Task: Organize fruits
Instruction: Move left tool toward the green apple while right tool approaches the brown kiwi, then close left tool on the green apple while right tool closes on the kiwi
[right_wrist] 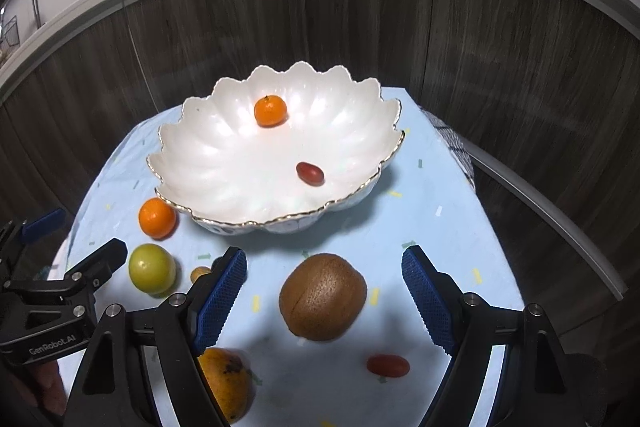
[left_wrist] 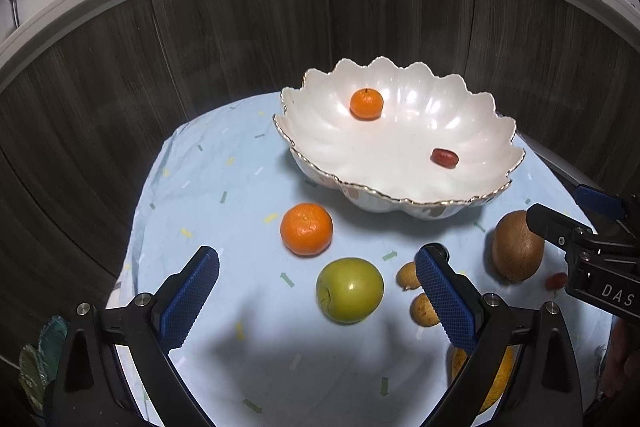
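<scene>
Kiwi [right_wrist: 322, 297] – brown, fuzzy, oval (on cloth); both tools – left [left_wrist: 318, 297], right [right_wrist: 324, 293] – agape, empty.

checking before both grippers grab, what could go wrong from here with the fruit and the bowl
1. The green apple sits between the open fingers of the left hand-held gripper, with two small brown fruits beside the right finger; closing may knock them away.
2. The kiwi is round and could roll out of the open right hand-held gripper.
3. The grippers work side by side and might collide.
</scene>
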The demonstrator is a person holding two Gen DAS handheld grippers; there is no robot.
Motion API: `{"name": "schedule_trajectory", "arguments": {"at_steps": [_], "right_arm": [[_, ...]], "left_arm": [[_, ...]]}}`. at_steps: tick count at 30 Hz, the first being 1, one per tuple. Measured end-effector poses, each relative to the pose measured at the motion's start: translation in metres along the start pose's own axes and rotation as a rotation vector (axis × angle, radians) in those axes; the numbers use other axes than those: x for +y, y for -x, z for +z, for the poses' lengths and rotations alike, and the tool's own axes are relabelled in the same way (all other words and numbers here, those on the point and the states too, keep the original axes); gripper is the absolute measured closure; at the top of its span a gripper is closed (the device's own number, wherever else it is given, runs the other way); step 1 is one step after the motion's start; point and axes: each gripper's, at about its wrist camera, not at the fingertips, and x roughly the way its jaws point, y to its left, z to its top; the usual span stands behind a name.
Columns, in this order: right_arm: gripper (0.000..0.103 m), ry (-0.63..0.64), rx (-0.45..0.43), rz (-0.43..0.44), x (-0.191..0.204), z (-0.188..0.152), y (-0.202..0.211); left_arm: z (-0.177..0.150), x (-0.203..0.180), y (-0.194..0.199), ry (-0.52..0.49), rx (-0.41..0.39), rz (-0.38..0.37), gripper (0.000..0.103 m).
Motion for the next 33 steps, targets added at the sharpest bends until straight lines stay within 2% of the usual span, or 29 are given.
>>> {"name": "schedule_trajectory", "arguments": {"at_steps": [12, 29, 33], "right_arm": [[0.022, 0.014, 0.021, -0.012, 0.0, -0.014, -0.02], [0.022, 0.001, 0.068, -0.005, -0.003, -0.024, -0.047], [0.022, -0.008, 0.081, -0.005, -0.004, -0.024, -0.052]], "left_arm": [[-0.016, -0.002, -0.021, -0.011, 0.009, -0.002, 0.009], [-0.027, -0.003, -0.052, -0.002, 0.071, -0.025, 0.02], [-0.029, -0.004, -0.058, 0.003, 0.09, -0.036, 0.026]]}}
